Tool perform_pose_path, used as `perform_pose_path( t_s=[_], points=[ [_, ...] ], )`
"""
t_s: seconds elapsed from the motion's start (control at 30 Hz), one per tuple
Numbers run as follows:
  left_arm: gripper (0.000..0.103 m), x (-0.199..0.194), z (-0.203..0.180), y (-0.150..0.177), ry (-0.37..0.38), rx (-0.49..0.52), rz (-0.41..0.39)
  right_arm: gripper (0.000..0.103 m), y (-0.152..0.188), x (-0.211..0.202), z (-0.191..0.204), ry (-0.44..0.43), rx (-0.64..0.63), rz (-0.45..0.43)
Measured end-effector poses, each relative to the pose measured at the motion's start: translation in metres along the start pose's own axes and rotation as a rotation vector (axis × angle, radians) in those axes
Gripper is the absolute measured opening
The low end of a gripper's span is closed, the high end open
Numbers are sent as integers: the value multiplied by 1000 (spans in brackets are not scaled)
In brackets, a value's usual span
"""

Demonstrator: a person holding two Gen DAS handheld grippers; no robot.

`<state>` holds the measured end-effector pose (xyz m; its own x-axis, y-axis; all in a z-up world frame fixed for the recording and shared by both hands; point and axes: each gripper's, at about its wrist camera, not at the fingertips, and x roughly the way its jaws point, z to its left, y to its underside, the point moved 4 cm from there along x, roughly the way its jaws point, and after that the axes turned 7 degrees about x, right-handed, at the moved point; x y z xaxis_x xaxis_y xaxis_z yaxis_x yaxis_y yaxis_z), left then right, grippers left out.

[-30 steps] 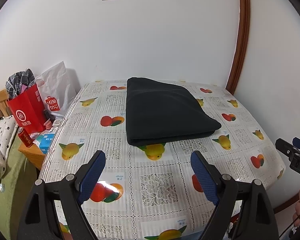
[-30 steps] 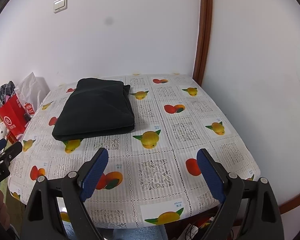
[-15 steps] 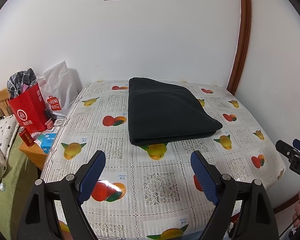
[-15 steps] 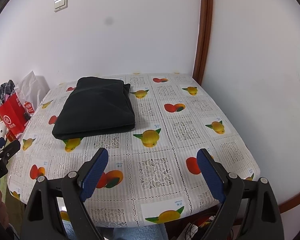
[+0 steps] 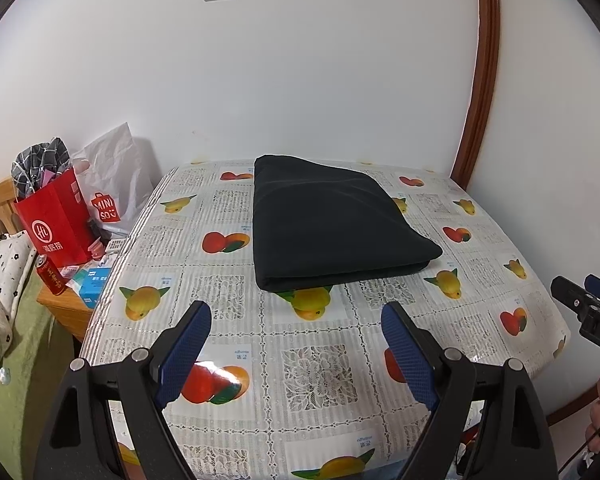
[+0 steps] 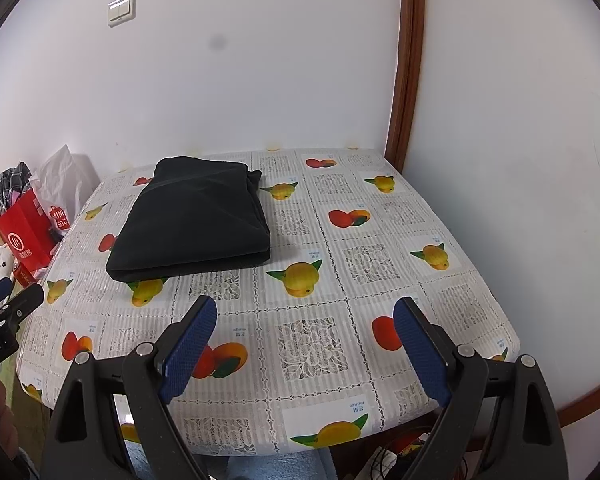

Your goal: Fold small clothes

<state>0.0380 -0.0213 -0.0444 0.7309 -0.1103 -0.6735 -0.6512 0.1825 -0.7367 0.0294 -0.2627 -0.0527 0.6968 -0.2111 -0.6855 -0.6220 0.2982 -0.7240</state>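
Note:
A black garment (image 5: pixel 328 220) lies folded into a neat rectangle on the fruit-print tablecloth (image 5: pixel 316 360), toward the far side near the wall. In the right wrist view the same folded garment (image 6: pixel 196 220) sits at the far left of the table. My left gripper (image 5: pixel 296 320) hovers over the near part of the table, open, its blue pads empty and well short of the cloth. My right gripper (image 6: pixel 304 316) is likewise open and empty above the near edge. Each gripper's tip shows at the edge of the other's view, the right (image 5: pixel 588 300) and the left (image 6: pixel 8 300).
Left of the table, a red paper bag (image 5: pixel 56 220) and a white shopping bag (image 5: pixel 112 184) stand on a low wooden stand with a red can (image 5: pixel 51 276) and small boxes. White walls meet at a brown wooden trim (image 5: pixel 476 80) at the table's far right corner.

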Motion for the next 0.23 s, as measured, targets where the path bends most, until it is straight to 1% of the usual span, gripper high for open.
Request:
perform_pose_path(
  t_s=[0.23],
  points=[
    [86, -1, 0, -3, 17, 1, -12, 89, -2, 0, 0, -12, 0, -1]
  ],
)
